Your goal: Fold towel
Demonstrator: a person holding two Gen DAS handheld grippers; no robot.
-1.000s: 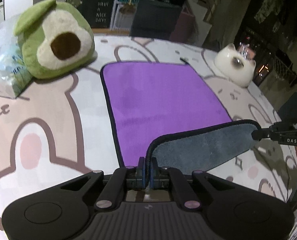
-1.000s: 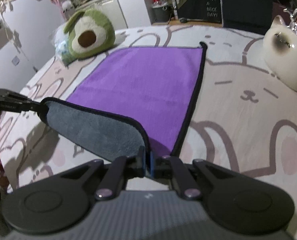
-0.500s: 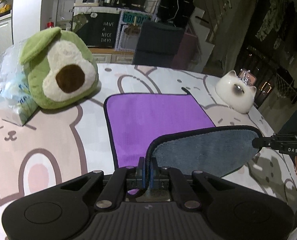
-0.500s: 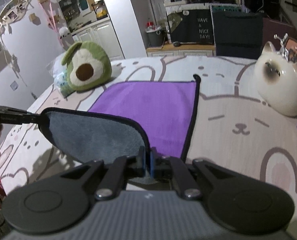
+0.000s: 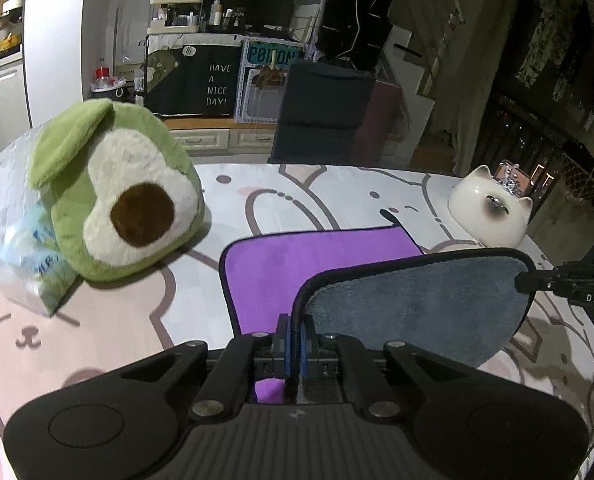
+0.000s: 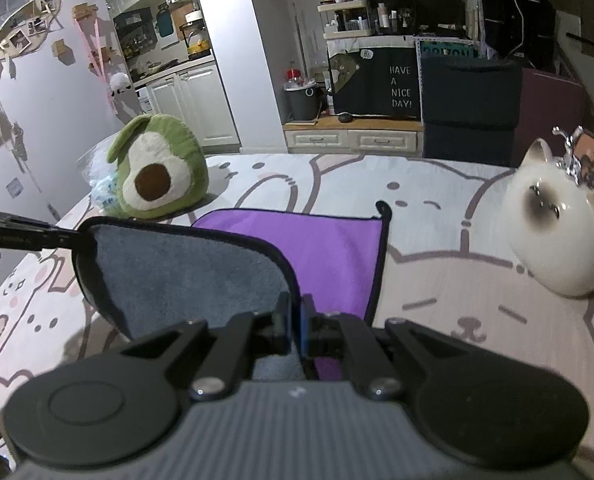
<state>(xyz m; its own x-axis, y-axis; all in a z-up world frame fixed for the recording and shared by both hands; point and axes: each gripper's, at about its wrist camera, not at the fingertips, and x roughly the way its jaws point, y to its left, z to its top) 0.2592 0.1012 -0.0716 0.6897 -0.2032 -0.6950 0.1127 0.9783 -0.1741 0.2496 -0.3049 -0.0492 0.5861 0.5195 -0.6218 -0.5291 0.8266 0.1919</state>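
Left claw (image 5: 293, 344) pinched towel (image 5: 417, 304) near-left corner | right claw (image 6: 295, 326) clamped near-right corner | grey underside lifted, purple far half flat on tabletop (image 5: 97, 340)

The towel (image 5: 317, 264) is purple on its upper face, grey underneath, with a dark bound edge. Its far part lies flat on the printed sheet. Its near edge is raised off the surface, grey side showing, stretched between its two near corners.

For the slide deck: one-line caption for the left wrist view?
Left gripper and right gripper pinch the purple towel's near corners, lifting its grey underside between avocado plush and cat figurine.
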